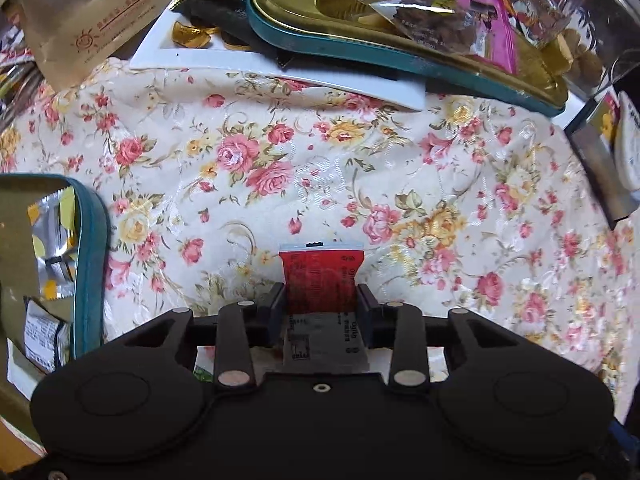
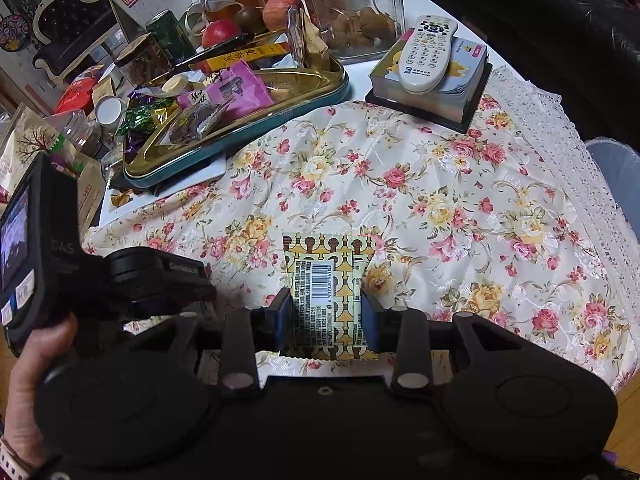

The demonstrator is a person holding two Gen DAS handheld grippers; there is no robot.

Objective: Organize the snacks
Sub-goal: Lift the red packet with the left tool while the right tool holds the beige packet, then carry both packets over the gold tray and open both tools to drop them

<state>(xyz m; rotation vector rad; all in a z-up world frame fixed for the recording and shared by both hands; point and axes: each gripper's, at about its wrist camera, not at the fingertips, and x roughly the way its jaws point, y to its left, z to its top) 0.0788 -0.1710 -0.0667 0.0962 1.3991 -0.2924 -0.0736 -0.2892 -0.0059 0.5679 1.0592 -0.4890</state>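
My left gripper (image 1: pixel 321 300) is shut on a red and grey snack packet (image 1: pixel 320 280), held above the floral tablecloth. A teal-rimmed gold tin (image 1: pixel 90 248) at the left edge holds several small packets. My right gripper (image 2: pixel 326 312) is shut on a yellow patterned snack packet (image 2: pixel 326 280) with a barcode, above the cloth. The left gripper's body (image 2: pixel 120 280) shows at the left in the right wrist view. A second teal and gold tin lid (image 2: pixel 200 160) piled with snacks lies at the back; it also shows in the left wrist view (image 1: pixel 360 52).
A white tray (image 1: pixel 280 68) with gold-wrapped sweets lies under the tin lid. A brown paper bag (image 1: pixel 88 20) stands at the back left. A remote (image 2: pixel 426 56) rests on a card box (image 2: pixel 440 92). A glass jar (image 2: pixel 356 8), fruit and cans crowd the back.
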